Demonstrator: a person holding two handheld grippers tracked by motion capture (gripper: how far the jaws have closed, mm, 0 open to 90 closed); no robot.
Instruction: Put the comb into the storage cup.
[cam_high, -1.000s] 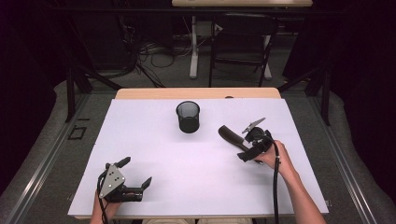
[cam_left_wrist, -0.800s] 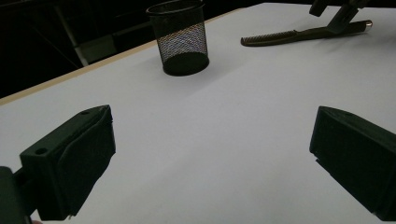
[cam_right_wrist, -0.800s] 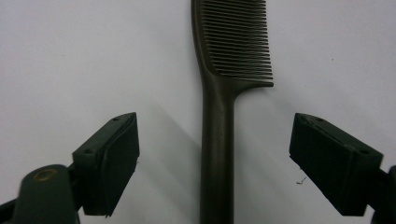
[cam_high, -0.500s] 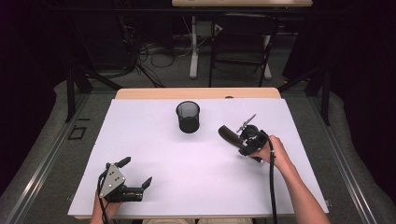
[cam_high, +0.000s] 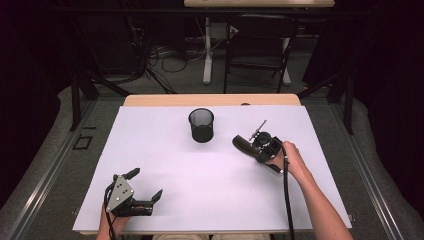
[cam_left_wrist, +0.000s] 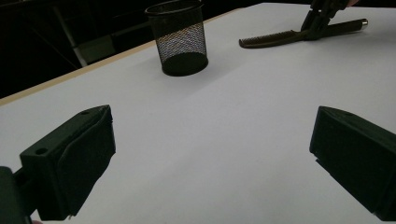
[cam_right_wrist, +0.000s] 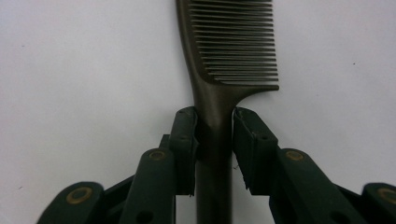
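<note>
A brown tail comb (cam_high: 242, 144) lies flat on the white table top (cam_high: 200, 200), right of centre. My right gripper (cam_high: 257, 146) points down at it, and its jaws have just been closing with the comb's handle between them. In the right gripper view both pads (cam_right_wrist: 186, 140) touch the sides of the handle just below the comb (cam_right_wrist: 233, 46) teeth, so my right gripper (cam_right_wrist: 214, 127) is shut on it. My left gripper (cam_high: 145, 184) rests open at the near left with nothing between its jaws. From there, in my left gripper view (cam_left_wrist: 210, 158), the comb (cam_left_wrist: 271, 38) shows far off.
A black mesh cup (cam_high: 201, 125) stands upright at the centre back of the table, left of the comb; it also shows as the mesh cup (cam_left_wrist: 180, 39) ahead of the left gripper. A wooden table edge (cam_high: 210, 100) runs along the far side, with chair legs and cables on the floor beyond.
The right gripper's jaws have gone from wide apart to closed against the comb's handle, and the hand has shifted slightly over the comb. The left gripper has not moved.
</note>
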